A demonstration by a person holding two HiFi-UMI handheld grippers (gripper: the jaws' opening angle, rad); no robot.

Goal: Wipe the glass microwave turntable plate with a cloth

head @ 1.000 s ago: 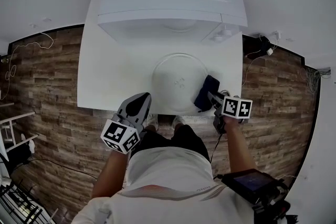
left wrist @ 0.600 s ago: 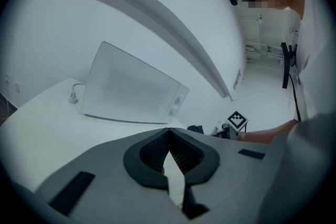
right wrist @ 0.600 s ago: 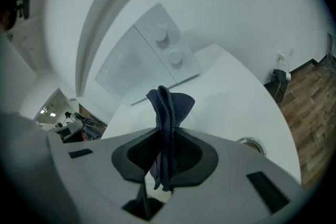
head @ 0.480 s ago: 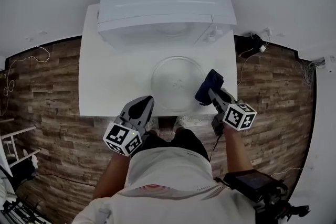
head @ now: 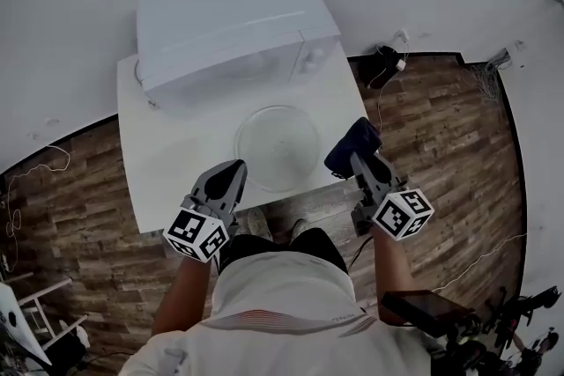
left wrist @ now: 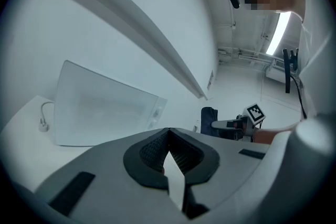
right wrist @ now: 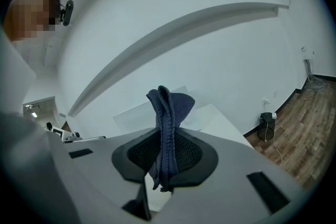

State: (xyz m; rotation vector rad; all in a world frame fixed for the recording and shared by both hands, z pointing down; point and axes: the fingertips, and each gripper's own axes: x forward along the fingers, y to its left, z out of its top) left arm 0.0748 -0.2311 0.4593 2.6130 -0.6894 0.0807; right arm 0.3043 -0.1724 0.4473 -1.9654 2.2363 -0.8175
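Head view: the glass turntable plate (head: 277, 147) lies on a white table (head: 167, 167) before the microwave (head: 229, 26). The right gripper (head: 359, 157) holds a dark blue cloth (head: 351, 141) just right of the plate.

Left gripper view: the left gripper (left wrist: 168, 135) has its jaws pressed together on nothing.

Right gripper view: the jaws pinch the cloth (right wrist: 169, 113).

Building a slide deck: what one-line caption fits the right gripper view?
Right gripper shut on a folded dark blue cloth, white table beyond its jaws.
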